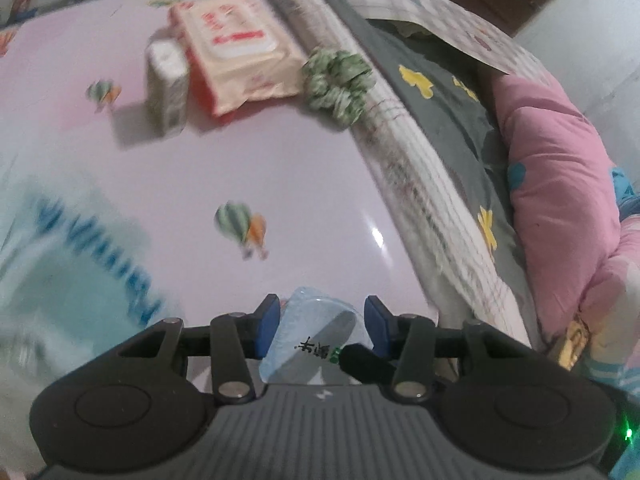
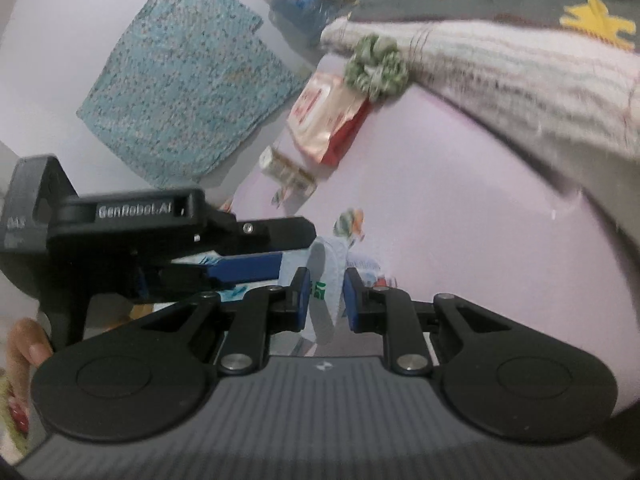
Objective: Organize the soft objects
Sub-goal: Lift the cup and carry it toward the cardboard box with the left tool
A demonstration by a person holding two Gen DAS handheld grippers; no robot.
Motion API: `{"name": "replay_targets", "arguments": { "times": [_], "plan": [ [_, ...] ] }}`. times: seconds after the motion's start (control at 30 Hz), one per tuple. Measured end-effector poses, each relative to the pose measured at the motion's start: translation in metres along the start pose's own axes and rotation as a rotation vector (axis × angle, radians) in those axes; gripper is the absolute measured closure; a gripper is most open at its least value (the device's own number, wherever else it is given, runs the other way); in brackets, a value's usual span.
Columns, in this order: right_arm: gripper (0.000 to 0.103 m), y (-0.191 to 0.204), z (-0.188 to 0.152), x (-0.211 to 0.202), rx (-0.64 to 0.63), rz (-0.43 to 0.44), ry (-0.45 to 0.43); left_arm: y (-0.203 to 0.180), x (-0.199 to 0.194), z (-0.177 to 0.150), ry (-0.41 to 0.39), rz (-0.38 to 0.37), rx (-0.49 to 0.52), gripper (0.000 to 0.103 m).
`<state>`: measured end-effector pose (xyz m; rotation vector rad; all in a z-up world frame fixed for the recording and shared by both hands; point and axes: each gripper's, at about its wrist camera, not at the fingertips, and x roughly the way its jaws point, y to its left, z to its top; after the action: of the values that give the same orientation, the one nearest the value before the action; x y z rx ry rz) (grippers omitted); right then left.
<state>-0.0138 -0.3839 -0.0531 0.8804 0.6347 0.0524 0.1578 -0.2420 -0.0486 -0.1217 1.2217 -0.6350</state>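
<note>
Tissue pack (image 1: 316, 332), pale blue w/ dark lettering, sits betw both grippers above the pink balloon-print sheet (image 1: 240, 152). Left gripper (image 1: 322, 326) has it betw its blue pads, approx mid-width; right gripper (image 2: 325, 300) pinches the same pack, jaws narrow. Further out on the sheet: small tissue packet (image 1: 167, 86), peach wet-wipes pack (image 1: 236, 50), green scrunchie (image 1: 338, 80) touching the striped blanket (image 1: 420, 184). Pink quilt (image 1: 560, 184) beyond.
</note>
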Motion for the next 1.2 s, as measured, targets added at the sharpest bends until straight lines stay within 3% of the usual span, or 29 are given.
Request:
{"name": "replay_targets", "arguments": {
  "times": [0.17,0.4,0.77,0.93,1.1,1.2],
  "plan": [
    [0.086,0.006,-0.015,-0.010,0.012,0.013,0.038,0.024,-0.010,-0.020,0.007,-0.049,-0.086,0.056],
    [0.086,0.008,-0.014,-0.006,0.022,0.002,0.044,0.041,-0.009,-0.021,-0.028,-0.109,-0.146,0.055],
    [0.084,-0.010,-0.002,-0.017,0.097,0.018,0.007,0.045,-0.020,-0.035,-0.051,-0.148,-0.100,0.053],
    [0.082,-0.027,0.002,-0.033,0.151,0.027,-0.039,0.035,-0.025,-0.045,-0.089,-0.112,-0.013,0.053],
    [0.082,-0.035,-0.001,-0.021,0.213,0.078,0.002,0.023,-0.020,-0.052,-0.115,-0.021,0.056,0.057],
    [0.082,-0.034,-0.003,-0.005,0.233,0.092,0.043,0.022,-0.018,-0.057,-0.111,-0.025,0.062,0.064]
  ]
}}
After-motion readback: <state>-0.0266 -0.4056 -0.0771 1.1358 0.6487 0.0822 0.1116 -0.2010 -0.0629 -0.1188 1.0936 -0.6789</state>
